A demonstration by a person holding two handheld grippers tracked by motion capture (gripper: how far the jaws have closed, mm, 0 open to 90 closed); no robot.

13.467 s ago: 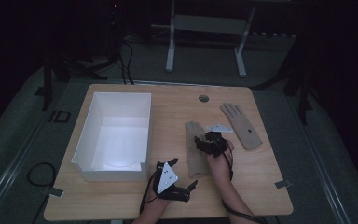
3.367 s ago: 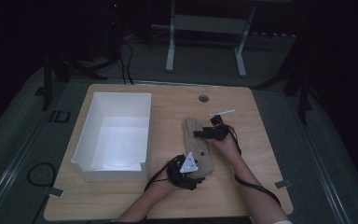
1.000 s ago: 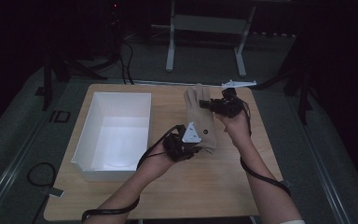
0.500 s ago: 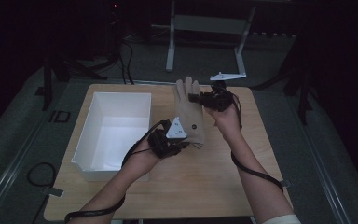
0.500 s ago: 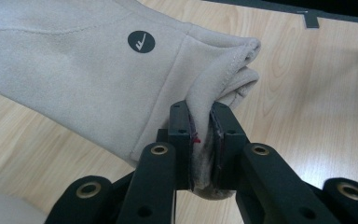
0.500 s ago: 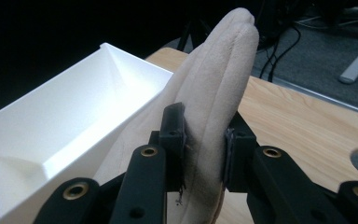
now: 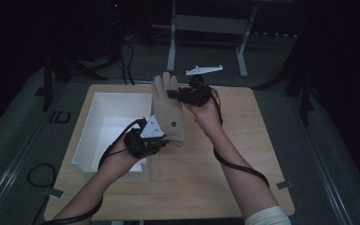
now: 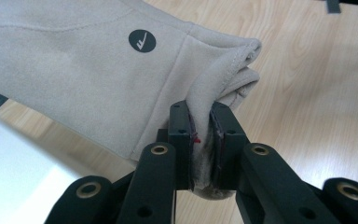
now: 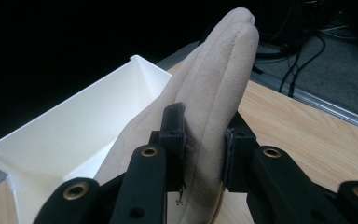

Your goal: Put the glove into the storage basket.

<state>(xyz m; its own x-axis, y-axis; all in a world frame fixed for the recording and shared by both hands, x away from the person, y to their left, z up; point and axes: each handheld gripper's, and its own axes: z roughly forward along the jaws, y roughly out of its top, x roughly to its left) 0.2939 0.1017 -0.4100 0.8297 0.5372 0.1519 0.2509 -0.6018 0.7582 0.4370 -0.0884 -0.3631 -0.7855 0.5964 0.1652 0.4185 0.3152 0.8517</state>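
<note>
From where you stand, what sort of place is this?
Probably a lab or recording studio: a lone wooden table lit in a dark room, cables on the floor, and metal stand legs behind.

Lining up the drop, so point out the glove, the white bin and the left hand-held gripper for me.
glove (image 7: 168, 110): high view, middle of its palm.
white bin (image 7: 104, 96): high view, far rim.
left hand-held gripper (image 8: 204, 135): left gripper view, between the jaws shut on the cuff.

White open bin (image 7: 104, 123) sits on left half of wooden counter (image 7: 243, 164), grey floor around it, black cables (image 7: 124, 51) upper left of frame, metal stand legs (image 7: 206, 28) top centre.
</note>
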